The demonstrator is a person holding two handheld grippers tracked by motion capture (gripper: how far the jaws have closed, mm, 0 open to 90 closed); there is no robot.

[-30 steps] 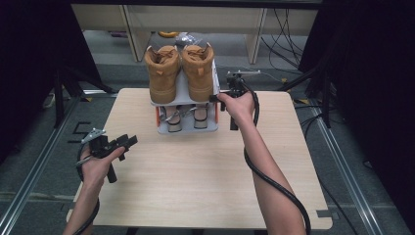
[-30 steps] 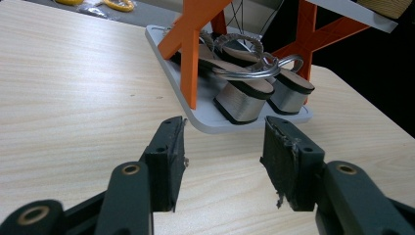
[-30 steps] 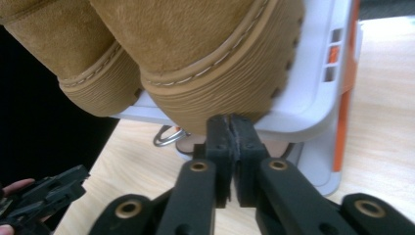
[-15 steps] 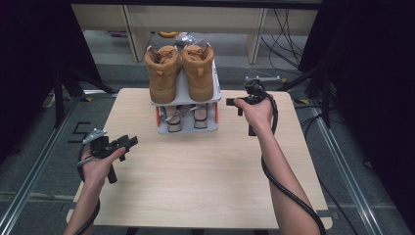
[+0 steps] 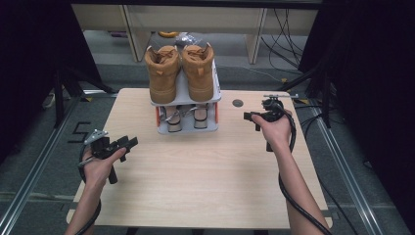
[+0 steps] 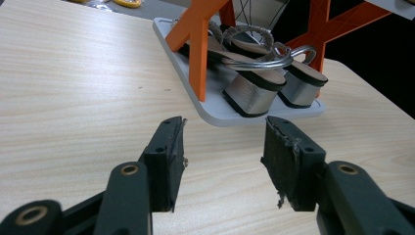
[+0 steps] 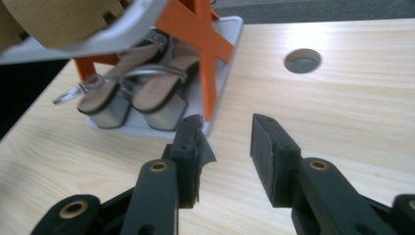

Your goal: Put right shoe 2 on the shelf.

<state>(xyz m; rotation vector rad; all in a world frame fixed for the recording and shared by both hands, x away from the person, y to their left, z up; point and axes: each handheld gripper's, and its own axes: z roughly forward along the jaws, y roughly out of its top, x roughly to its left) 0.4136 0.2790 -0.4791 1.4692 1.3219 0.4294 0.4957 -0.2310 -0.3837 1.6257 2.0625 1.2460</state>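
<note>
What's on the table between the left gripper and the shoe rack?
Nothing: bare wooden table lies between the left gripper and the shoe rack, as the high view shows. The left gripper view shows the same bare stretch in front of its open jaws.

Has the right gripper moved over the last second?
Yes. The right gripper was at the shoe rack's right edge; it has pulled away rightward and now sits apart from it, near the table hole.

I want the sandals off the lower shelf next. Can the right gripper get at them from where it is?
Probably yes. The right gripper is open beside the rack, and the sandals face it heel-first, though the orange cross-brace partly bars that side.
</note>
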